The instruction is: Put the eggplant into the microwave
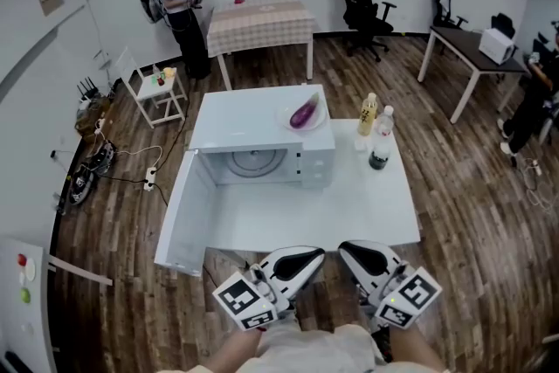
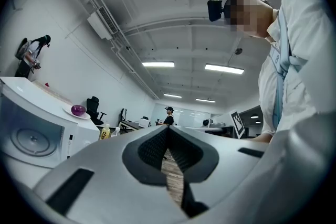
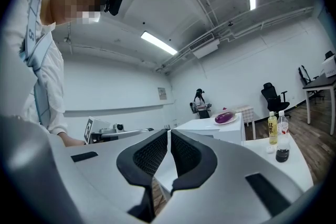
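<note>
A: Two pairs of tongs and neither is anywhere near the eggplant (image 1: 304,113), so where does it lie?
B: On a plate (image 1: 321,121) that sits on the roof of the microwave (image 1: 253,120), toward its right end and well apart from both hands

A: Why does the microwave stand with its door out like that?
B: I'd say it's set up for loading. The door (image 1: 182,218) is swung fully open to the left, so the cavity and its turntable (image 1: 256,162) face the person. The two bottles (image 1: 376,131) stand on the worktop (image 1: 367,205) to the right of the oven, out of the path from plate to opening

A: And the tongs themselves?
B: The left tongs (image 1: 307,258) and the right tongs (image 1: 356,252) hang side by side, low by the person's body, short of the worktop's near edge. In each one's own view the ribbed pads (image 2: 153,147) meet at the tips with nothing between them, and only floor shows through the gap lower down. Both are closed and empty

A: Why closed?
B: It looks to me like a resting posture before the reach. One pair has to open before it can take the eggplant off the plate, and the right pair seems the handier, since it's on the plate's side
</note>
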`<control>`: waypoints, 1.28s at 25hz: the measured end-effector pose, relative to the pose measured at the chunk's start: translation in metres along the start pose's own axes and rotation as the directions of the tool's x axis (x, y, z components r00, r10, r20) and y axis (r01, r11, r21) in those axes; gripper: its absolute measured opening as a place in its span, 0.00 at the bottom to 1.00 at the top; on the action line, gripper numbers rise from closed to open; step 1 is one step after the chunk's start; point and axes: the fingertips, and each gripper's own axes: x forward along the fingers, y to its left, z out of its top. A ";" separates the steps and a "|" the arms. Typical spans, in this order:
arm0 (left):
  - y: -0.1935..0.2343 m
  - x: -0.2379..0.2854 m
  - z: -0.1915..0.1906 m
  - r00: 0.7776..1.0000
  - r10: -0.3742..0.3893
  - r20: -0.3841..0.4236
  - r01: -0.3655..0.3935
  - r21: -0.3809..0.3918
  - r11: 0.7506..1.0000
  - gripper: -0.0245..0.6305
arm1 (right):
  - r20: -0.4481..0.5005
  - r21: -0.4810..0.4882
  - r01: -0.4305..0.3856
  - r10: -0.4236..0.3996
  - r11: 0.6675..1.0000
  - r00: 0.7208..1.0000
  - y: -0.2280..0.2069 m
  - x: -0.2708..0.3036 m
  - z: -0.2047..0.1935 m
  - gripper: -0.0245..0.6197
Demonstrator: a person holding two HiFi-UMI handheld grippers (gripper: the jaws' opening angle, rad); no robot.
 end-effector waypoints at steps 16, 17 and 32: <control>0.099 0.008 0.029 1.000 -0.028 0.007 0.028 -0.012 1.000 0.04 | -0.008 0.025 0.047 -0.046 0.999 0.999 -0.051 0.086 0.005 0.09; 0.102 0.009 0.030 0.999 -0.033 0.008 0.033 -0.011 0.999 0.04 | -0.005 0.025 0.050 -0.050 0.998 0.999 -0.053 0.089 0.006 0.09; 0.164 0.066 0.032 0.999 0.050 -0.002 -0.050 0.009 0.999 0.04 | -0.045 -0.005 -0.072 0.072 0.997 0.996 -0.121 0.133 0.029 0.09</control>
